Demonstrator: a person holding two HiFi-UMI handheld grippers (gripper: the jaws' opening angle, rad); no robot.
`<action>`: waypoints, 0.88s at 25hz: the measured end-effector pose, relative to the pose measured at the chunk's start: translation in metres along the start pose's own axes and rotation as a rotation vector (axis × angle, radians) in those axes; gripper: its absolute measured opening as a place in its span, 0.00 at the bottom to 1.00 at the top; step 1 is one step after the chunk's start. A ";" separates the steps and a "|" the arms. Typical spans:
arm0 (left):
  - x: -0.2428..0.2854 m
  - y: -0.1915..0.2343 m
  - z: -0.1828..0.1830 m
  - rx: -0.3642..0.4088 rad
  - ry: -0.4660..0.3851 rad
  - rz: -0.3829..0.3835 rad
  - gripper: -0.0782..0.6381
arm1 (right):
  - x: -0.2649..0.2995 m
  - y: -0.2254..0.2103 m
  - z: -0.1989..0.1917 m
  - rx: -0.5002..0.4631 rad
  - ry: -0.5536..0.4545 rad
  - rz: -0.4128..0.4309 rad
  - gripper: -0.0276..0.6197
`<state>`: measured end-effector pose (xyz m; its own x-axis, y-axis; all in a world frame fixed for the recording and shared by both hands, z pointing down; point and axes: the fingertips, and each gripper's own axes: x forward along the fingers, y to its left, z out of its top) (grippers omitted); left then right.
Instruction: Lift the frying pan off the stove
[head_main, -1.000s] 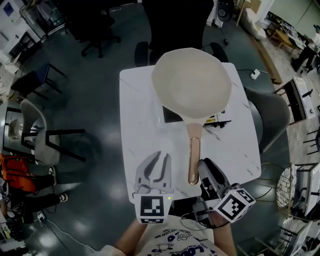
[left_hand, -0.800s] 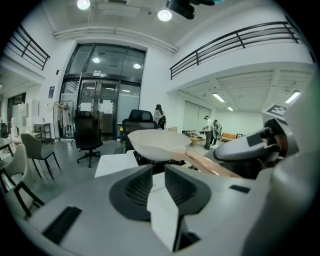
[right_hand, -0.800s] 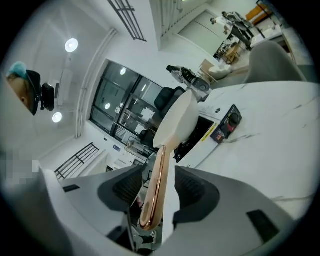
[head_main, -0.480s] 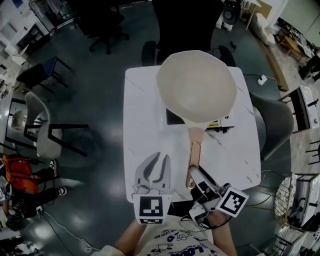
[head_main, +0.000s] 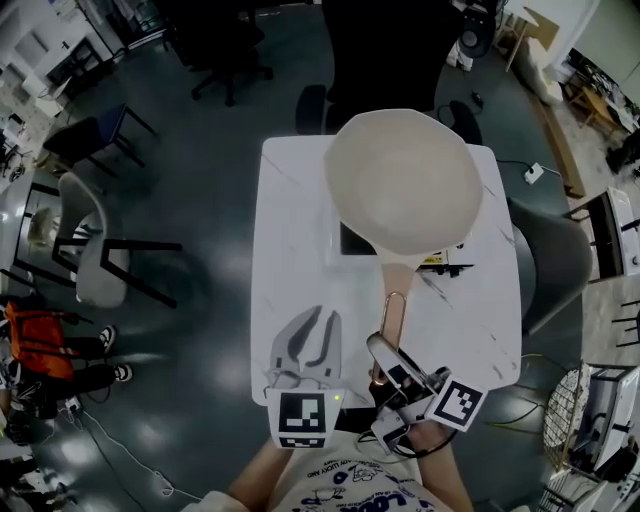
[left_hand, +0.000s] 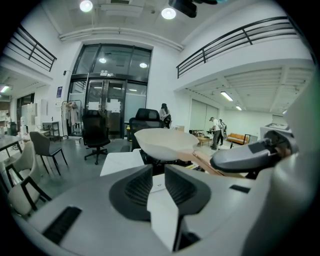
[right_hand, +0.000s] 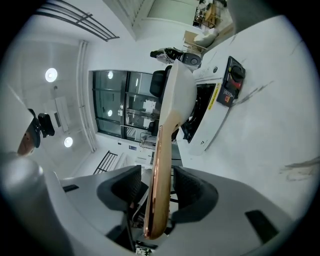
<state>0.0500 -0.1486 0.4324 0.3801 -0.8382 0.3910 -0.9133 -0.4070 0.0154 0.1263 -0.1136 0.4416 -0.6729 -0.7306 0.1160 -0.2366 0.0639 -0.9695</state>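
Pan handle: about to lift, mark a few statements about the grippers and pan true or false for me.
1. The pan sits on the stove. True.
2. The right gripper has its fingers clamped on the handle. False: the handle lies between them, with a gap on each side.
3. The left gripper is shut and empty. True.
4. The left gripper grips the pan's rim. False: it is over the table, left of the handle, apart from the pan.
5. The pan holds food. False: it is empty.
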 end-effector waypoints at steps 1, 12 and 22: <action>0.000 0.001 0.001 -0.001 -0.001 0.004 0.22 | 0.001 0.000 -0.001 0.004 0.008 0.002 0.37; 0.003 0.007 0.006 0.004 -0.002 0.038 0.22 | 0.007 0.008 -0.005 0.021 0.077 0.065 0.36; 0.008 0.009 0.004 -0.015 0.011 0.041 0.22 | 0.008 0.001 -0.006 0.054 0.105 0.049 0.20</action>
<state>0.0460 -0.1606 0.4321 0.3408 -0.8498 0.4021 -0.9302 -0.3667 0.0134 0.1167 -0.1153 0.4429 -0.7528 -0.6524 0.0876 -0.1659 0.0592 -0.9844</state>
